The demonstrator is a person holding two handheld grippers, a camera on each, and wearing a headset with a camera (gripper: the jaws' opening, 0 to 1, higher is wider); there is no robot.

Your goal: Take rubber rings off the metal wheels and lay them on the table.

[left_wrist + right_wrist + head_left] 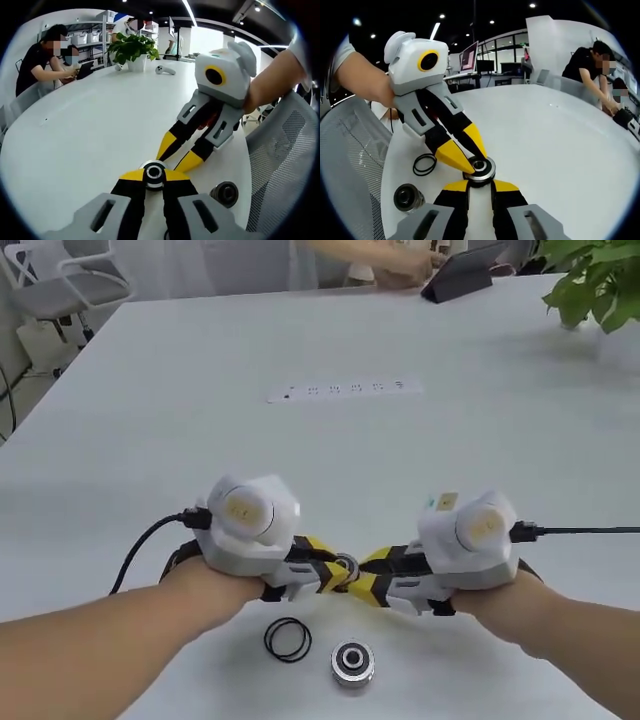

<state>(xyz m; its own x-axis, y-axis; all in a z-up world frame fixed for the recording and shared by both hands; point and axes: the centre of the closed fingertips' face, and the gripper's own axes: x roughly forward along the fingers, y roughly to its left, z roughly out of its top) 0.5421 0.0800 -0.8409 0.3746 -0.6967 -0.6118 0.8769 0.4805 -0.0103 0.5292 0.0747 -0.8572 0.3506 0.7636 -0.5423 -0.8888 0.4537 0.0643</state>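
Observation:
A metal wheel [346, 564] [153, 172] [482, 169] is held just above the white table [300, 440], between both grippers. My left gripper [335, 572] [153, 176] comes in from the left and is shut on it. My right gripper [358, 575] [480, 184] meets it from the right, its yellow tips closed on the wheel's rim. Two black rubber rings [287, 640] [424, 164] lie overlapped on the table near me. A second metal wheel [353, 662] [225, 192] [409, 197] stands beside them.
A white power strip [345, 390] lies mid-table. At the far end are a plant [595, 285], a dark tablet [460, 280] and seated people [42, 55]. Black cables [145, 545] trail from both grippers. A mesh chair [280, 150] stands by the table's near edge.

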